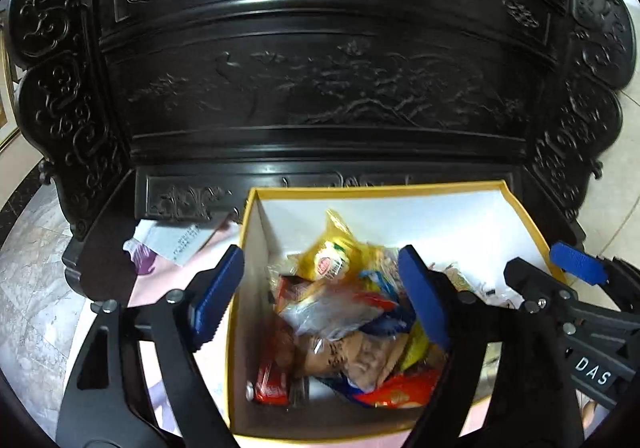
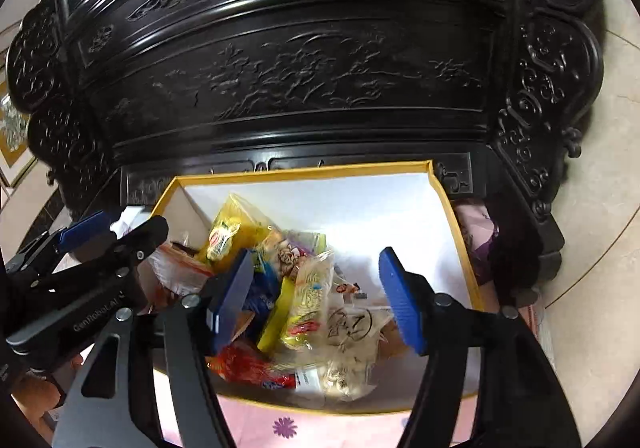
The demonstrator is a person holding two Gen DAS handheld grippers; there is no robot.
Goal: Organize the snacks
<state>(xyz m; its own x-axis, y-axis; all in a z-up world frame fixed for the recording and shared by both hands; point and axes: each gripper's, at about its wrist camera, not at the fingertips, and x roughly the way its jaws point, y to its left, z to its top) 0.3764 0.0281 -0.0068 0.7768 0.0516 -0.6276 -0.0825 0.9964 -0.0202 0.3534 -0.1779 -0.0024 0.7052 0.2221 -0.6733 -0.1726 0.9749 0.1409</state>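
Hovering over the yellow-rimmed box (image 1: 528, 226), we are finding the snacks (image 1: 352, 312) heaped inside it, toward its left wall. Both the left hand-held gripper (image 1: 322, 298) and the right hand-held gripper (image 2: 318, 300) are standing wide and empty. In our judgement, we are best lowering onto one top packet, clear of the rim.

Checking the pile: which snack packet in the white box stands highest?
The yellow plastic packet at the back; its top pokes above the other wrappers, which lie lower.

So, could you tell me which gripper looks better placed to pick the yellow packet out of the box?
Probably left: the left gripper hangs open with the yellow packet between its fingers, while the right gripper sits further right over the box.
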